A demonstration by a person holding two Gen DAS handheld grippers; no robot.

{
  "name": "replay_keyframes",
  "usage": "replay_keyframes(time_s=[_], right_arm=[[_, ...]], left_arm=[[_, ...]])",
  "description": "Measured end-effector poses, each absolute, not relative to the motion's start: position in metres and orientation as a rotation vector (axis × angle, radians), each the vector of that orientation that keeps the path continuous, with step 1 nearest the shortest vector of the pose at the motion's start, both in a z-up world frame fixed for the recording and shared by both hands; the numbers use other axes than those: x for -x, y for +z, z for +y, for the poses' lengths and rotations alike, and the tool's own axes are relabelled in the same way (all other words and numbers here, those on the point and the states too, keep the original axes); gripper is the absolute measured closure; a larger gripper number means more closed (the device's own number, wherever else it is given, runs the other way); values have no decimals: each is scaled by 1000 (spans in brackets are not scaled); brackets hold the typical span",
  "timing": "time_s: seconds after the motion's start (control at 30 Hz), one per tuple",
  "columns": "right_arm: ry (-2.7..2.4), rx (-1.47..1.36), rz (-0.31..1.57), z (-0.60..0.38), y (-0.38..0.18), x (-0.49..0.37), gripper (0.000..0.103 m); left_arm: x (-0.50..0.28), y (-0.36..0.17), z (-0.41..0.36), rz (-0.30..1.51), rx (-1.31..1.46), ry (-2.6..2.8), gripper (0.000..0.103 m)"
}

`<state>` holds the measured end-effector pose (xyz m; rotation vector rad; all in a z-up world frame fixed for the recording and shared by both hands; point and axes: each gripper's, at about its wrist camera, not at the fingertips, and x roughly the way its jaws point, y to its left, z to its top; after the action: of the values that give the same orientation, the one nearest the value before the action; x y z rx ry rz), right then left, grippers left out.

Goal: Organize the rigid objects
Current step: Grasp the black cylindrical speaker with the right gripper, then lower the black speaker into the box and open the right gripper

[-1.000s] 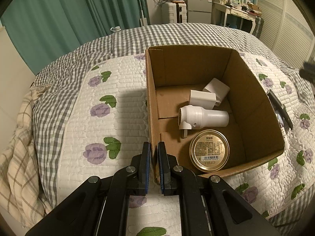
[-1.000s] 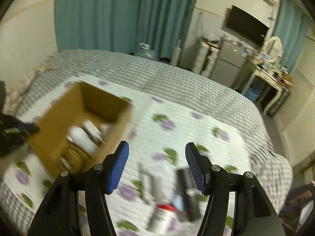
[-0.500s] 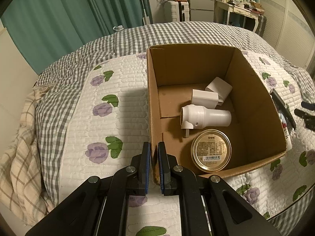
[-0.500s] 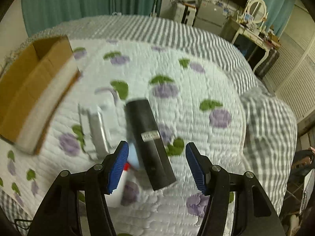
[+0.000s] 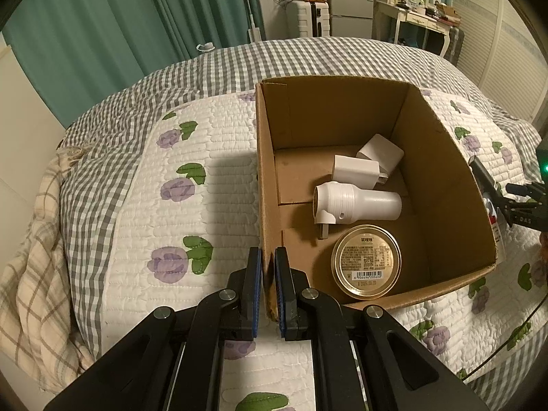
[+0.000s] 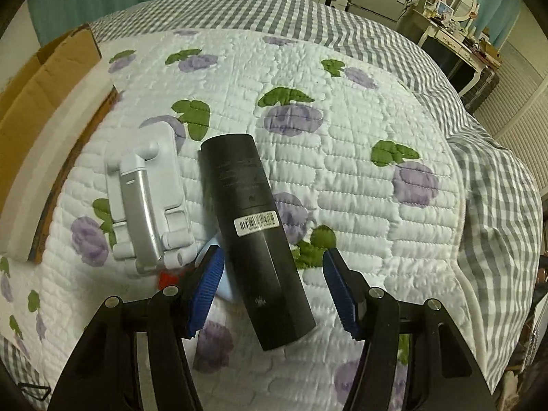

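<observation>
The left gripper (image 5: 269,286) is clamped on the near corner of the cardboard box (image 5: 445,185). The right gripper (image 6: 274,294) has its fingers apart around the black cylinder (image 6: 255,236), which lies on the quilt (image 6: 342,178) beside the box.

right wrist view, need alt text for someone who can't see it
The open right claw straddles a black cylindrical bottle with a barcode label lying on a white quilt with purple flowers. A white and silver folding phone stand lies left of it, and a brown cardboard box sits at far left.
</observation>
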<state>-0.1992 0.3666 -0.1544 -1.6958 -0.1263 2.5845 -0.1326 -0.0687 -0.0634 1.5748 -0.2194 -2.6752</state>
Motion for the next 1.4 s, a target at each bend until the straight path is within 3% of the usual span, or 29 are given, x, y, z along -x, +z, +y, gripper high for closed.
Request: replay_keyframes(time_s=[0.33, 0.4, 0.67, 0.93, 1.2, 1.4], right_arm=[[2586, 1715, -64, 365, -168, 226, 44], [2591, 1733, -37, 364, -172, 228, 54], [2583, 1699, -46, 361, -167, 224, 61], [2615, 1637, -58, 358, -140, 215, 65], [2676, 1585, -117, 339, -102, 202, 82], [2765, 1511, -108, 321, -71, 197, 83]], left_arm=[[133, -63, -69, -214, -1579, -2673, 95], [133, -63, -69, -218, -1579, -2672, 95], [134, -63, -69, -219, -1580, -2672, 95], [134, -63, -69, -219, -1578, -2672, 95], [134, -63, -69, -208, -1578, -2677, 95], [134, -63, -70, -204, -1578, -2682, 95]])
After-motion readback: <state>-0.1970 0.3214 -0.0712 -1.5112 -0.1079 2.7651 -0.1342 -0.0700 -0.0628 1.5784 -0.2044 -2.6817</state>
